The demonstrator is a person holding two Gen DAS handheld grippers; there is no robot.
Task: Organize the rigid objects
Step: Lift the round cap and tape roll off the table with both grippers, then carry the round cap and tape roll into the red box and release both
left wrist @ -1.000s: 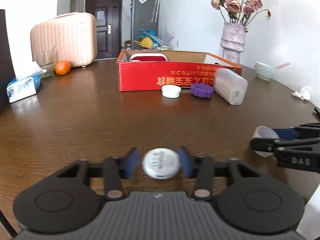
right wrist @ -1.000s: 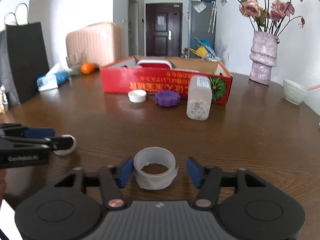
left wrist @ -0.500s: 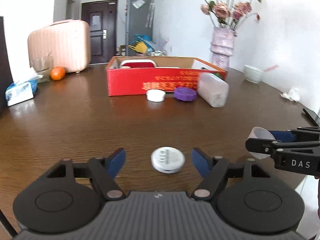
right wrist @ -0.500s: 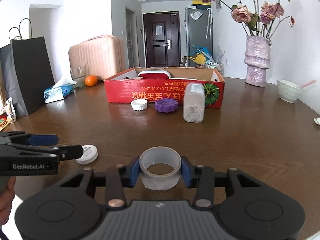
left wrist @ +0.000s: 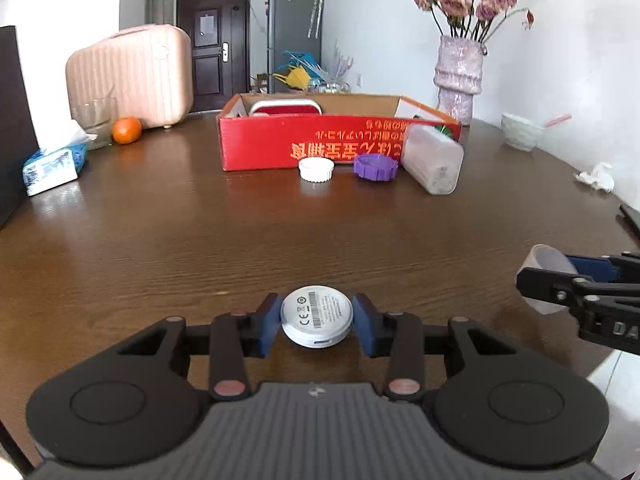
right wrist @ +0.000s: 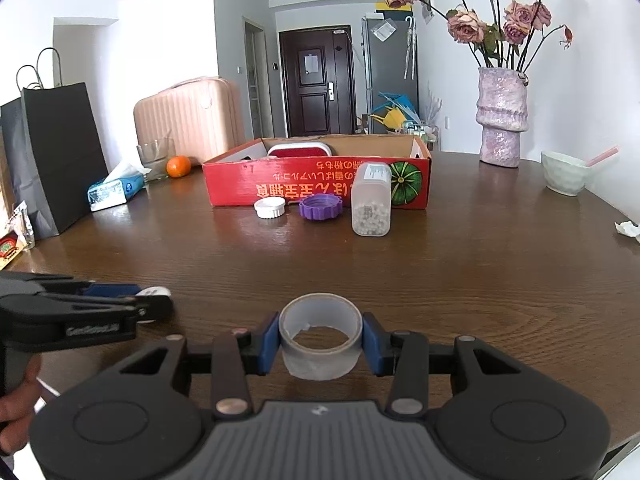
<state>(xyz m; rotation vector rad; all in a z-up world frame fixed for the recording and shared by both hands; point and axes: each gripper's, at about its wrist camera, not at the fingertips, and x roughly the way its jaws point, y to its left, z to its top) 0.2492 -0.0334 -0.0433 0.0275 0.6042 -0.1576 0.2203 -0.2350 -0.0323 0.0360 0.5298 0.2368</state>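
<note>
While the left gripper (left wrist: 316, 322) is closing on the white puck (left wrist: 317, 315) low over the table (left wrist: 200, 240) and the right gripper (right wrist: 320, 338) pinches the tape roll (right wrist: 320, 334), seat both grips squarely before carrying them to the red box (left wrist: 280, 144).

The left gripper (left wrist: 316, 322) is closing on a round white disc (left wrist: 317, 316), whose printed face is up, and the blue pads (left wrist: 267, 326) touch its two sides above the near edge of the brown table (left wrist: 160, 240). At the right edge the right gripper (left wrist: 560, 280) holds a clear tape roll (left wrist: 546, 260). Toward the far edge stands an open red box (left wrist: 320, 142). In front of it lie a white cap (left wrist: 316, 169) and a purple cap (left wrist: 375, 166), just beside a clear jar (left wrist: 432, 160) that tilts against the box. At the far left corner are an orange (left wrist: 127, 129), a glass (left wrist: 94, 122) and a tissue pack (left wrist: 54, 164). Toward the far right corner stand a vase (left wrist: 458, 76) and a bowl (left wrist: 520, 132).
</note>
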